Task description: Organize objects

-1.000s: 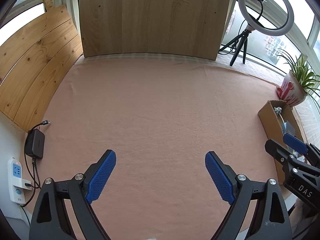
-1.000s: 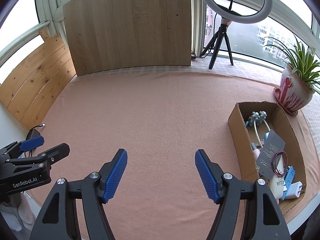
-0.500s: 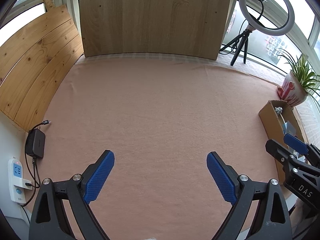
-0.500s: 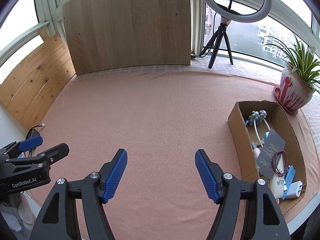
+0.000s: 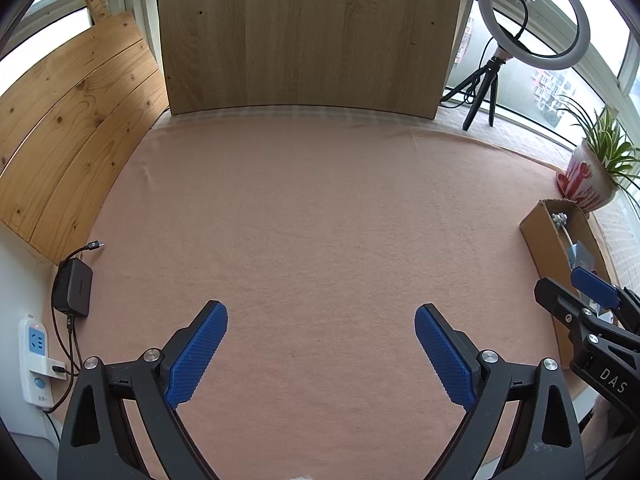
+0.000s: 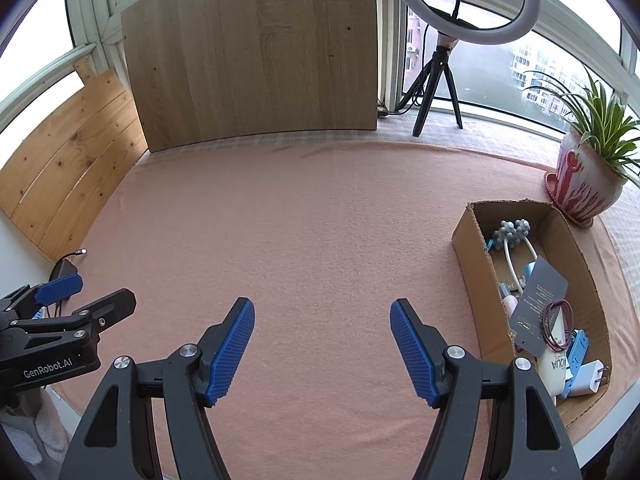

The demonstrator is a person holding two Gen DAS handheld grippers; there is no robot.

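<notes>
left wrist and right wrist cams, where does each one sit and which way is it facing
Left wrist: on the left gripper, angled down over the pink cloth toward the wooden board; its open fingers show, right gripper at the edge.
Right wrist: on the right gripper, same heading; open fingers, cardboard box to the right.
Shared: cloth, board, ring light, potted plant, box.

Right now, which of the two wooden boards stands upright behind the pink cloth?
The pale, smooth wooden board stands upright behind the pink cloth. The knotty plank board runs along the cloth's left edge instead.
</notes>
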